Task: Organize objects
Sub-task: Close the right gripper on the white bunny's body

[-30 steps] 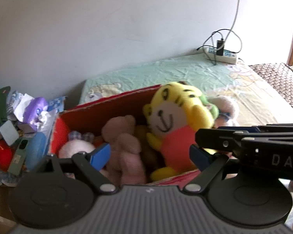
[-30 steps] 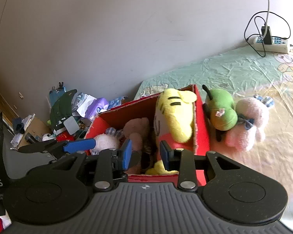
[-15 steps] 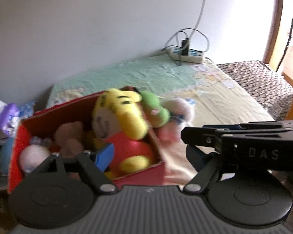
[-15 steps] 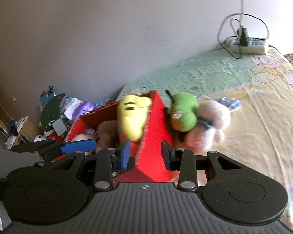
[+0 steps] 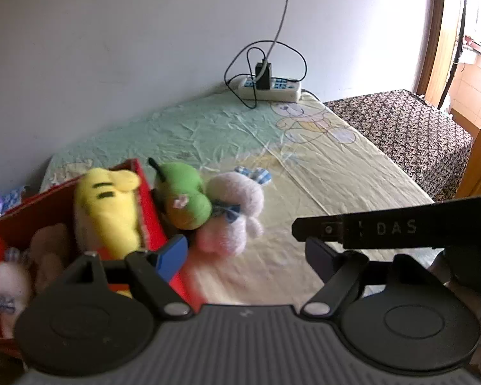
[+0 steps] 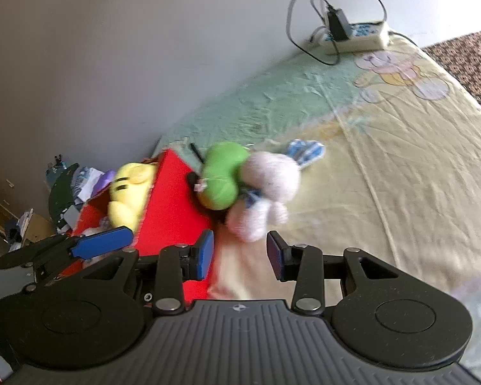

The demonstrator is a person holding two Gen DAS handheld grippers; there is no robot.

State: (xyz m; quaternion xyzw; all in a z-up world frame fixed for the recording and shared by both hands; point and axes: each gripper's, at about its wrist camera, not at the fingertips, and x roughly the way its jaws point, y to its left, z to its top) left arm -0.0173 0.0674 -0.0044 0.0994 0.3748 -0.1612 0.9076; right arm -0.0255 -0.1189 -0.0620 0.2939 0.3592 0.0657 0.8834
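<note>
Gripper (image 6: 240, 255) base hiding red box (image 6: 173, 215) front

Daylight fills the room, strongest at the doorway (image 5: 465, 48) on the far right of the left wrist view, where it glares to white. The bed sheet (image 5: 320, 166) is bright and the wall evenly lit. The plush toys (image 6: 250, 186) and red box (image 6: 170, 215) are smeared by motion blur. Fisheye distortion bends the edges, with dark corners.
</note>
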